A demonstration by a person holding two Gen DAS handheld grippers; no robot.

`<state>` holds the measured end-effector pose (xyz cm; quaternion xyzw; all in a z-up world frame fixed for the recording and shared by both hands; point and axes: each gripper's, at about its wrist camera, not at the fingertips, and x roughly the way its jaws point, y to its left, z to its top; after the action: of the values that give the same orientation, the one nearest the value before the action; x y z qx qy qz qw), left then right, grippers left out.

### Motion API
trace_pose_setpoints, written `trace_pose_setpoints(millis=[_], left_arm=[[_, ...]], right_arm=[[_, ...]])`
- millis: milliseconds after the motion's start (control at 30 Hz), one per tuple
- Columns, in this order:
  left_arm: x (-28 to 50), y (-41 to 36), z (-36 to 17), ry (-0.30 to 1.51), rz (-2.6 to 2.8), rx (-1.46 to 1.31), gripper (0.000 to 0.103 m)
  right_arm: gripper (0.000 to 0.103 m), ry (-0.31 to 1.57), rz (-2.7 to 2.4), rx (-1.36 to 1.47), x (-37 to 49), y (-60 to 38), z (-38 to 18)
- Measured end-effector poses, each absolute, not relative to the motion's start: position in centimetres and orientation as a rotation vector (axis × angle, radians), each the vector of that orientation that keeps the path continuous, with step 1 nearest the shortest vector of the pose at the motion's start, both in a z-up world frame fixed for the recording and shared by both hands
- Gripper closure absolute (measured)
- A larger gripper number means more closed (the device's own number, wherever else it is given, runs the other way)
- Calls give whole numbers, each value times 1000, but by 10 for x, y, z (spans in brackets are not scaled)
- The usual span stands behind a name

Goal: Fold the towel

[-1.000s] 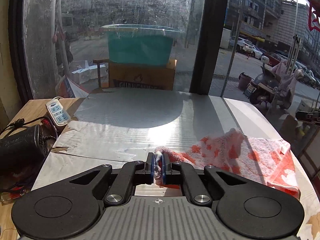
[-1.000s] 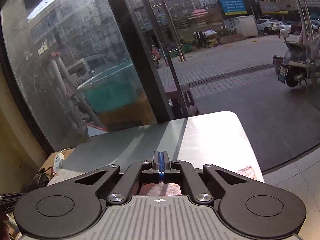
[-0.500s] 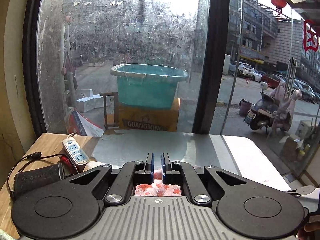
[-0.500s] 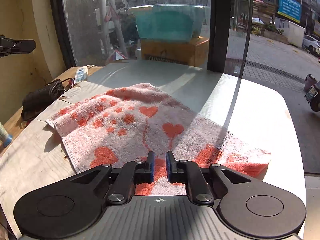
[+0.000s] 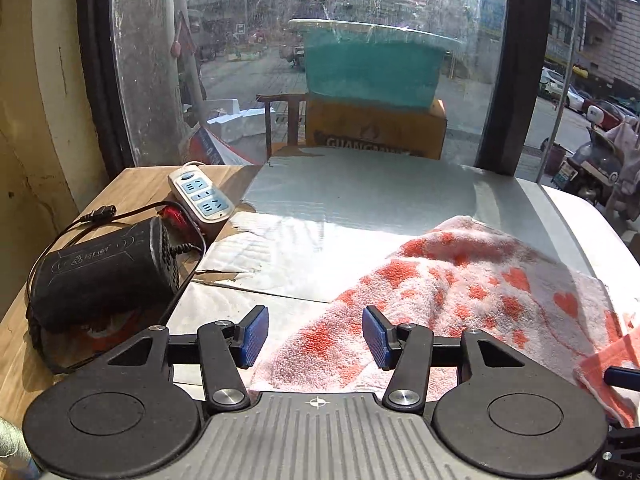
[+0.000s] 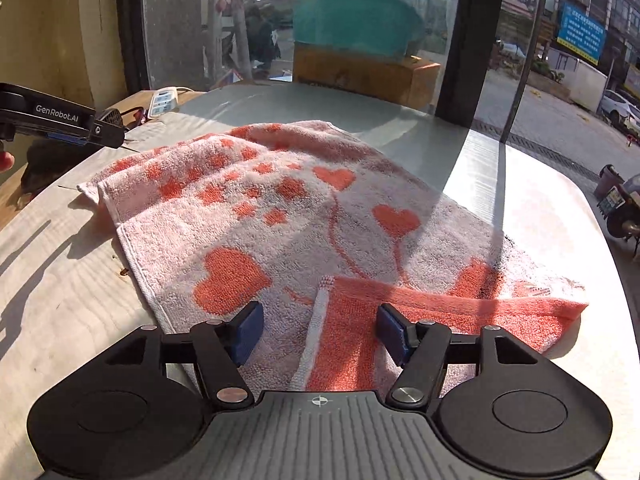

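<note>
A pink towel (image 6: 304, 208) with orange hearts lies folded over on the grey table (image 6: 520, 200). It also shows in the left wrist view (image 5: 460, 280), at the right. My right gripper (image 6: 318, 334) is open and empty over the towel's near edge, where an orange corner flap (image 6: 440, 312) is folded over. My left gripper (image 5: 316, 336) is open and empty at the towel's left near corner. The left gripper also shows from the side in the right wrist view (image 6: 60, 124), above the towel's left end.
A black power adapter (image 5: 100, 272) with cables and a white power strip (image 5: 200, 196) lie on the wooden table part at the left. A window with a black post (image 5: 516, 64) stands behind the table. The table's right edge (image 6: 616, 272) drops off.
Both grippers have opened and let go of the towel. The towel now lies folded on the table, and both grippers have come down low over its near edge.
</note>
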<state>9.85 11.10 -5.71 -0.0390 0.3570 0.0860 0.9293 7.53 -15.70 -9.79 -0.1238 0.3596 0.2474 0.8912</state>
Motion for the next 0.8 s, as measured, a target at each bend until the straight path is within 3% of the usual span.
trace_pose_setpoints(millis=[133,233,300,367,500,700,800], left_arm=[[104,130,-74,774,218,-102,49],[109,131,-86,809,213,-78,49],[110,126,-88,792,224,-35,49],[112,119,-88,789,238,4,49],[106,114,-80,757,277,35,47],[90,115,-72,731,133,-9,28],[88,113,-77,711,138,24,28]], right_arm=[[43,743,537,-270,75,-163,-97],[62,748,533,-223,76,-173,-94],[70,763,537,-163,78,-183,-90],[87,775,538,-121,79,-193,-89],[90,769,513,-83,78,-208,-87],[90,746,511,-71,68,-218,-81],[90,745,508,-59,65,-223,-81]])
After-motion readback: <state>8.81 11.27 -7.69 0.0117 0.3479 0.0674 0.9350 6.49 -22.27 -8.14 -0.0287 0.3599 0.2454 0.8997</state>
